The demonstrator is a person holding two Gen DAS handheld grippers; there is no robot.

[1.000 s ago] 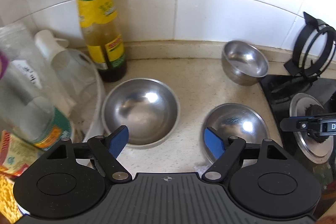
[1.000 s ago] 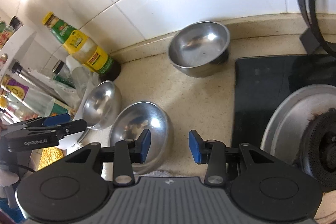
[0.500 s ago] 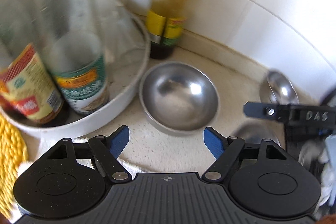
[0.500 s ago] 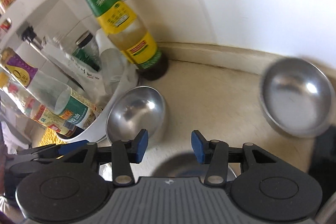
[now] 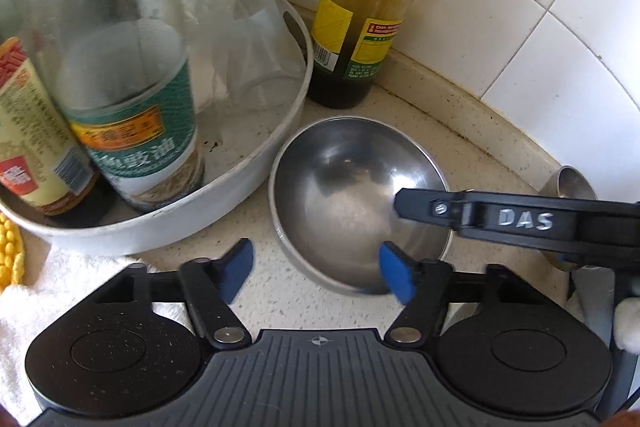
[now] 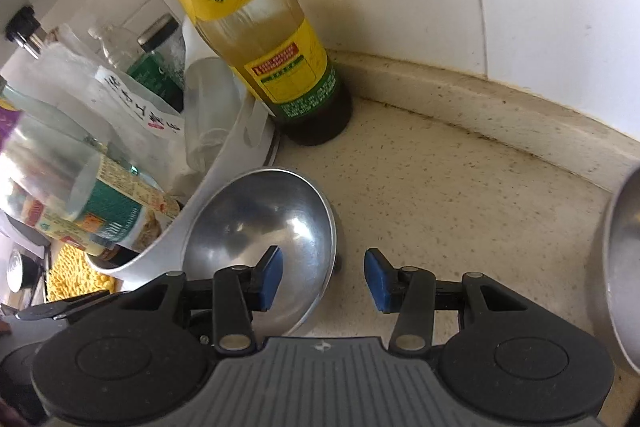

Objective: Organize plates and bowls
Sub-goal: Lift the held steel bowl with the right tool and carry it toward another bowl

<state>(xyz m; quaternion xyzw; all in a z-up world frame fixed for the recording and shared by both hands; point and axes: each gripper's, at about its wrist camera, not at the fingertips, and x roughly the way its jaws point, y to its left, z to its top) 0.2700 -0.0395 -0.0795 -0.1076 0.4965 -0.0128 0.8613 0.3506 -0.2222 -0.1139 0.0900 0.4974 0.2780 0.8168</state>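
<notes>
A steel bowl (image 5: 352,195) (image 6: 260,235) stands on the speckled counter beside a white tub. My left gripper (image 5: 316,271) is open just in front of it, its right pad at the bowl's near rim. My right gripper (image 6: 322,277) is open too, its left finger over the bowl's inside and its right finger outside the rim. In the left wrist view the right gripper's black finger (image 5: 500,215) reaches over the bowl from the right. A second steel bowl (image 6: 624,267) (image 5: 572,183) shows only at the right edge.
A white tub (image 5: 224,183) (image 6: 208,179) holds several sauce bottles and clear containers, touching the bowl's left side. A green-and-yellow sauce bottle (image 5: 368,7) (image 6: 272,39) stands against the tiled wall behind. A white towel (image 5: 48,287) and yellow mat (image 6: 76,275) lie at the left.
Both grippers have swung left and closed in on the left bowl. The stove and the other two bowls have slid out of view to the right. The right finger now reaches over the bowl.
</notes>
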